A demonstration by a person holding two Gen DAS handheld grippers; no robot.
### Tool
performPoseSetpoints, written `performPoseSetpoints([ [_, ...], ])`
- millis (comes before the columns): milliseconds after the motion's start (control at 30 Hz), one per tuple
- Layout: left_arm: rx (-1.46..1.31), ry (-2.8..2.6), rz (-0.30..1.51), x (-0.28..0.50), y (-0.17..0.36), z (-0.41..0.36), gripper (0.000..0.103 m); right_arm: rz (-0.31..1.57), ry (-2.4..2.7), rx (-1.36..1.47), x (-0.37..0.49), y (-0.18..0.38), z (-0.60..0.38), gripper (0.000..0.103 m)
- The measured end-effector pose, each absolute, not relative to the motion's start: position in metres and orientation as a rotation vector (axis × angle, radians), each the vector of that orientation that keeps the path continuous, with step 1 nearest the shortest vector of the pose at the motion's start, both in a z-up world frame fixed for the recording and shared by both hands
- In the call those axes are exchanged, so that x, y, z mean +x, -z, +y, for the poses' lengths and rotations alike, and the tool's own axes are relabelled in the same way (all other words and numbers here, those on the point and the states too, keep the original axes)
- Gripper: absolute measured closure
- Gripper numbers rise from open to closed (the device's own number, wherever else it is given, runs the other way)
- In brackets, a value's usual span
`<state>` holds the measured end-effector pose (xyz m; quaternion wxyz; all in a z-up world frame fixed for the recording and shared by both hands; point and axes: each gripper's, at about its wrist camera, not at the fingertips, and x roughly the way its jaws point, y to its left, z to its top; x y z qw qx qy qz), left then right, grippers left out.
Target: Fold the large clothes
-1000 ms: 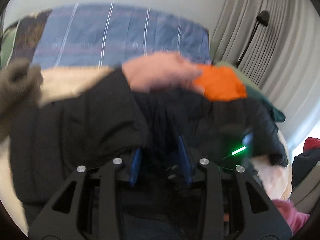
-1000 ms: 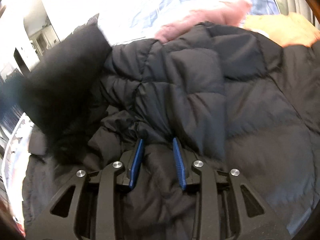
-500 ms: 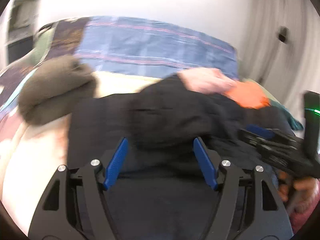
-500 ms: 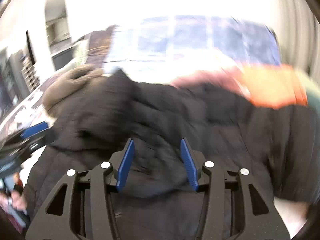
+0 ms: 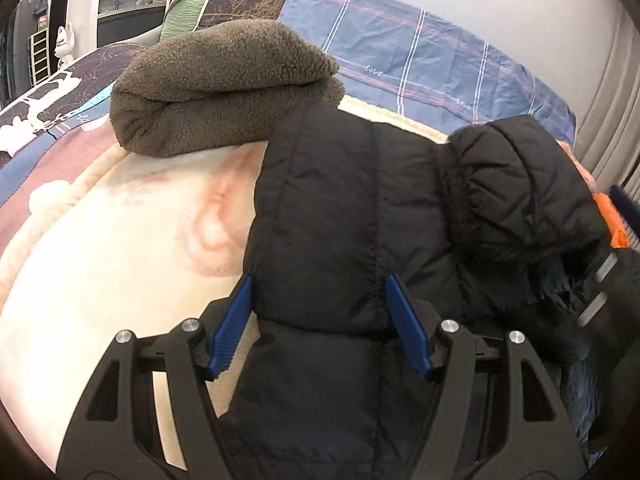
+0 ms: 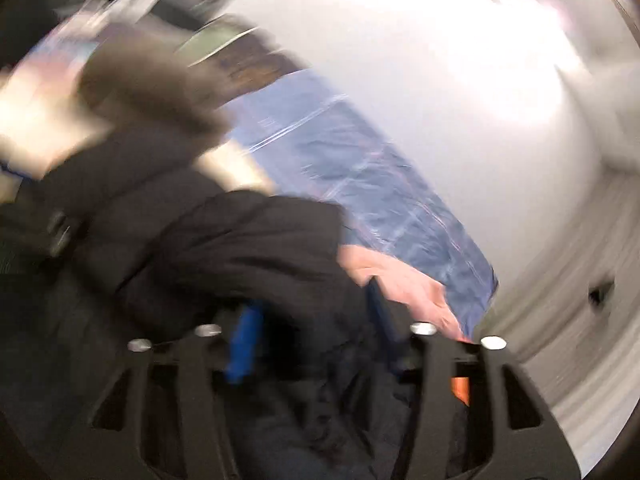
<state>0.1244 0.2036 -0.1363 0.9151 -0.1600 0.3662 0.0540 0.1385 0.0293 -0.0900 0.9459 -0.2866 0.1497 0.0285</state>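
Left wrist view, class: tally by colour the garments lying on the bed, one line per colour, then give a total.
Black: 1, the black puffer jacket
Brown: 1, the folded brown fleece
Orange: 1, the orange garment, only a sliver showing at the right edge
Total: 3

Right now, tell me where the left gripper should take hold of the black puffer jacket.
Grip the folded panel's near hem on the black puffer jacket, coming in from the near side. That edge lies as a thick, straight lip between the left gripper's open fingers; the bunched hood looks too bulky.
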Motion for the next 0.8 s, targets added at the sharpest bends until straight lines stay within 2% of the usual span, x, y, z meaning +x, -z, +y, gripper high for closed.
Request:
performPoseSetpoints([
  [33, -0.341, -0.105, 0.753, 0.124, 0.137, 0.205, 0.035, 0.321, -0.055, -0.454, 0.141, 0.075, 0.005, 0.082],
  [133, -0.37, -0.079, 0.745, 0.118, 0.139, 0.214, 0.032, 0.462, -0.071, -0.092, 0.155, 0.058, -0.072, 0.088],
  [200, -0.376, -0.058, 0.742, 0.117, 0.14, 0.212, 0.031, 0.64, -0.085, 0.168, 0.169, 0.071, -0.127, 0.089],
  [267, -0.362, -0.055, 0.745, 0.115, 0.141, 0.208, 0.031, 0.824, -0.117, 0.394, 0.178, 0.099, -0.166, 0.082],
  [300, -0.357, -0.057, 0.748, 0.115, 0.141, 0.208, 0.031, 0.94, -0.116, 0.538, 0.18, 0.121, -0.189, 0.068],
  [333, -0.355, -0.057, 0.75, 0.116, 0.141, 0.207, 0.031, 0.975, -0.113, 0.598, 0.177, 0.132, -0.2, 0.058],
  [467, -0.349, -0.051, 0.757, 0.116, 0.14, 0.203, 0.031, 0.948, -0.14, 0.569, 0.167, 0.134, -0.208, 0.054],
  [533, -0.349, -0.06, 0.761, 0.117, 0.14, 0.204, 0.031, 0.896, -0.127, 0.482, 0.167, 0.121, -0.199, 0.044],
  [600, -0.359, -0.066, 0.767, 0.119, 0.142, 0.207, 0.031, 0.849, -0.11, 0.42, 0.165, 0.109, -0.191, 0.039],
  [800, -0.388, -0.073, 0.777, 0.119, 0.147, 0.212, 0.031, 0.784, 0.016, 0.499, 0.158, 0.098, -0.211, 0.037],
])
